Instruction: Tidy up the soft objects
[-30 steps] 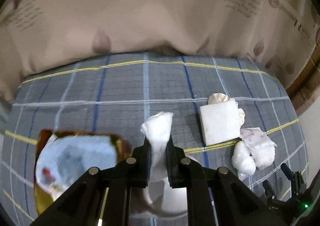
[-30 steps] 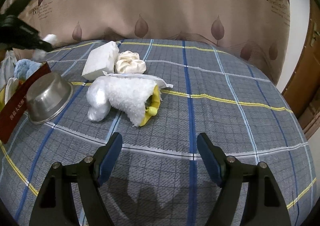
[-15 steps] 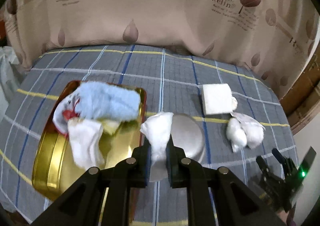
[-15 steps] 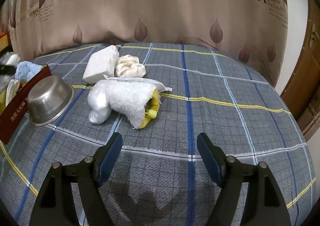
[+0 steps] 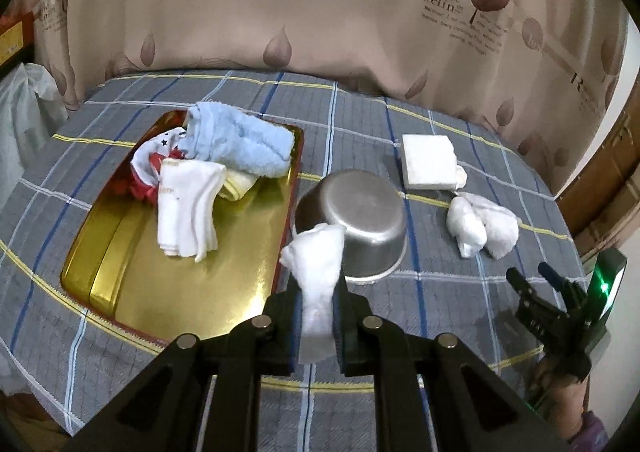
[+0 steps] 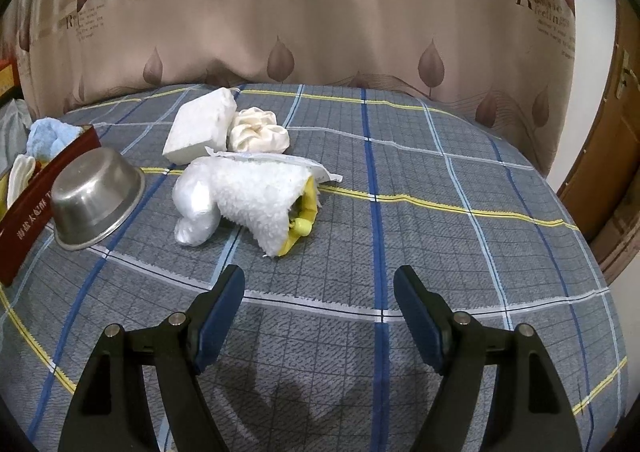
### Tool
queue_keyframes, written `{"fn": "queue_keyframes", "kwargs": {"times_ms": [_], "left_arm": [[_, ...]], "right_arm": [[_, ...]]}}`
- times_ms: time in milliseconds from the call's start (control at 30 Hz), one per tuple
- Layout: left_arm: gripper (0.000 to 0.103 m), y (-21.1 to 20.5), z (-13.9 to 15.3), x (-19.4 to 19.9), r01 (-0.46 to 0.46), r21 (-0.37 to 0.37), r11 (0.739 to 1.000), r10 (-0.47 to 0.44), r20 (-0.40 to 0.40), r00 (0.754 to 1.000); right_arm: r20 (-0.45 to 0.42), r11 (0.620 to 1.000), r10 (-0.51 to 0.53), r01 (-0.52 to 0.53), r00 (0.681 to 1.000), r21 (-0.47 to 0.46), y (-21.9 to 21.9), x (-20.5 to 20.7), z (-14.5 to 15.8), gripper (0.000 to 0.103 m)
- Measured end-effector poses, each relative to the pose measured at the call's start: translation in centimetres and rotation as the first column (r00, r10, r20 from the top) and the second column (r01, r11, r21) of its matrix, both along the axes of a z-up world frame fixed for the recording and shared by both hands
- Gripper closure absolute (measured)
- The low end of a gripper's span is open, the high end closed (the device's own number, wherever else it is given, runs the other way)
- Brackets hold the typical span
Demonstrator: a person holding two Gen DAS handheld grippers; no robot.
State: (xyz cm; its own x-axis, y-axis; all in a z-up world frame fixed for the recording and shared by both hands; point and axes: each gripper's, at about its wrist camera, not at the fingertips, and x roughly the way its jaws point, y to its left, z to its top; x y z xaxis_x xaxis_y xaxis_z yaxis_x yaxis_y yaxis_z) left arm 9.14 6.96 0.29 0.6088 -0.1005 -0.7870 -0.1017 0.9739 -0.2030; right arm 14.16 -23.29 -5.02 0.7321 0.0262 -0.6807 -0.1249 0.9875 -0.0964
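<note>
My left gripper (image 5: 318, 306) is shut on a white soft cloth (image 5: 318, 264) and holds it above the right edge of the gold tray (image 5: 180, 284). The tray holds a light blue towel (image 5: 240, 139), a folded white cloth (image 5: 188, 207) and a red-and-white piece (image 5: 146, 163). On the plaid cover lie a white square pad (image 6: 200, 123), a cream scrunchie (image 6: 258, 129), a white bag bundle (image 6: 196, 203) and a fluffy white-and-yellow item (image 6: 264, 195). My right gripper (image 6: 318, 308) is open and empty, low over the cover, in front of the fluffy item.
An upturned steel bowl (image 5: 360, 219) sits just right of the tray; it also shows in the right wrist view (image 6: 94, 195). A leaf-print curtain (image 6: 320, 19) closes the back. A wooden door (image 6: 604, 171) stands at the right. The right gripper shows in the left wrist view (image 5: 552, 304).
My left gripper has lifted and pulled back with the white cloth, from beside the bowl to over the tray's right edge. The right gripper has barely moved.
</note>
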Motion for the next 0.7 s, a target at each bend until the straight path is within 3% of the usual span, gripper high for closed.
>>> {"fn": "queue_keyframes", "kwargs": {"times_ms": [167,300,433,533,700], "left_arm": [[0.090,0.9,-0.3,-1.0,-0.016,0.006,1.000,0.016,0.005,1.000],[0.090,1.6,0.2,-1.2,-0.028,0.012,1.000,0.028,0.021,0.999],[0.088,2.2,0.9,-1.4,-0.036,0.012,0.999,0.035,0.036,0.999],[0.088,2.7,1.3,-1.5,-0.052,0.014,0.999,0.051,0.048,0.998],[0.087,3.8,1.7,-1.6,-0.074,0.006,0.997,0.073,0.057,0.996]], "right_arm": [[0.062,1.000,0.013,-0.013,0.998,-0.004,0.3,-1.0,0.9,0.029],[0.093,0.994,0.085,-0.090,0.992,0.053,1.6,-0.9,3.3,0.027],[0.108,0.981,0.147,-0.158,0.983,0.108,4.7,1.4,6.2,0.009],[0.118,0.972,0.180,-0.194,0.977,0.129,7.2,3.7,7.4,0.008],[0.060,0.981,0.187,-0.189,0.981,0.049,10.6,8.5,6.1,0.007]]}}
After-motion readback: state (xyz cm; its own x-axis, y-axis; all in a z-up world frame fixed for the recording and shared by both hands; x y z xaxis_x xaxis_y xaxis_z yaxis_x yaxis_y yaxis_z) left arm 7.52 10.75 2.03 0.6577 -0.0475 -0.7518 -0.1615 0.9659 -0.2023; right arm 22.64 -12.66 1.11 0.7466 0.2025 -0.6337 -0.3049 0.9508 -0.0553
